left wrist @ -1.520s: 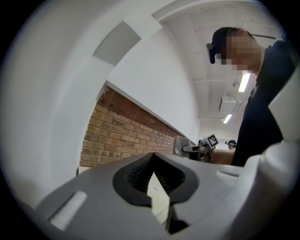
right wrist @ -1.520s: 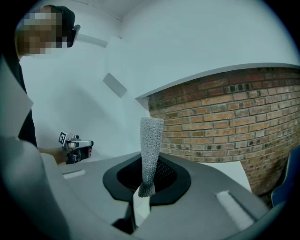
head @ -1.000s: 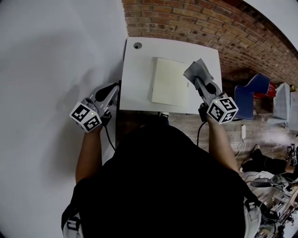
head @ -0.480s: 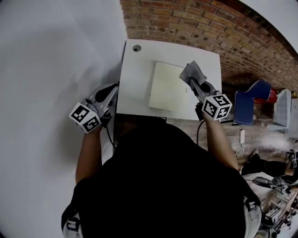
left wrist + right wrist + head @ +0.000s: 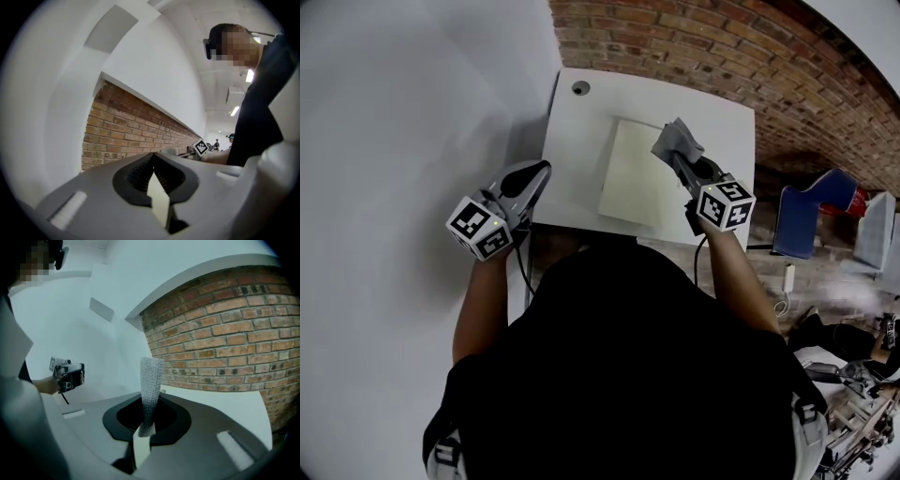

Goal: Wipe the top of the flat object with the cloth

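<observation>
Cloth [image 5: 677, 141], grey and knitted-looking, is pinched in the right gripper [image 5: 682, 164]. Its fingers are clamped on the lower end, so the rest stands up past the tips as a bunched strip. That gripper is held over the right part of the flat object [image 5: 633, 178], a pale cream square panel lying on the white desk [image 5: 577, 141]. From the head view I cannot tell whether the cloth touches the panel. The panel lies toward the desk's right half, its near edge close to the desk's front edge. The left gripper [image 5: 534, 176] hangs by the desk's near left corner, well apart from the panel, its fingers closed together with nothing between them. A small round fitting [image 5: 580, 88] sits at the desk's far left corner, and a brick wall [image 5: 703, 42] runs behind.
</observation>
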Action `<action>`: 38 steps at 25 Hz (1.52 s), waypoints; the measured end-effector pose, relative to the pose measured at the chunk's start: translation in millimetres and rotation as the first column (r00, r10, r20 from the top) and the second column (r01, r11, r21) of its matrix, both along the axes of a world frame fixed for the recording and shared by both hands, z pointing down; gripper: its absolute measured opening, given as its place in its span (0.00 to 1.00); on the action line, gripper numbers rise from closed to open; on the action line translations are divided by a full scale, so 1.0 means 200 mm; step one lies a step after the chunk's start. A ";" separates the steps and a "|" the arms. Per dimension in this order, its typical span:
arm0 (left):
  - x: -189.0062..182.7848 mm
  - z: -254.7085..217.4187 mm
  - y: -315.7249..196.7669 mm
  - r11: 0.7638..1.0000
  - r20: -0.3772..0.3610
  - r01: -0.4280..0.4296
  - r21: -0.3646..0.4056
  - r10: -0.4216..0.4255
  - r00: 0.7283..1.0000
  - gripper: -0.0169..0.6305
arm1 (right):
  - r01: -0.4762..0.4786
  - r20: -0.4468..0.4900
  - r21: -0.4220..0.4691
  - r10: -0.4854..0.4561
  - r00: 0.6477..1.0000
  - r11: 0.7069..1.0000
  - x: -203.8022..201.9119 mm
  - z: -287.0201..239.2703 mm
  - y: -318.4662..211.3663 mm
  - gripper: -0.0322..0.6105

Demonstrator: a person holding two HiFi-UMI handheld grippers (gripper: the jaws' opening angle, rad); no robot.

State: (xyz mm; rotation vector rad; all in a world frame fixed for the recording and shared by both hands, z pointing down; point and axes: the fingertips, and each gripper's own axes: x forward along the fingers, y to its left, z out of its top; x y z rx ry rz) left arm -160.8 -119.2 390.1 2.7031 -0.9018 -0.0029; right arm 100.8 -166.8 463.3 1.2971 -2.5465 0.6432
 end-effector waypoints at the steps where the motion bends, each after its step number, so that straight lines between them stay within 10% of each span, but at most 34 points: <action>1: 0.02 0.01 -0.01 1.000 0.000 -0.002 -0.002 0.002 1.000 0.03 | 0.007 -0.001 -0.009 -0.007 1.000 1.000 -0.01 0.02 -0.01 0.07; 38: 0.18 0.13 -0.31 0.999 0.088 -0.009 -0.046 0.013 0.996 0.03 | 0.166 0.049 -0.379 -0.159 0.986 0.910 -0.51 0.90 -0.41 0.07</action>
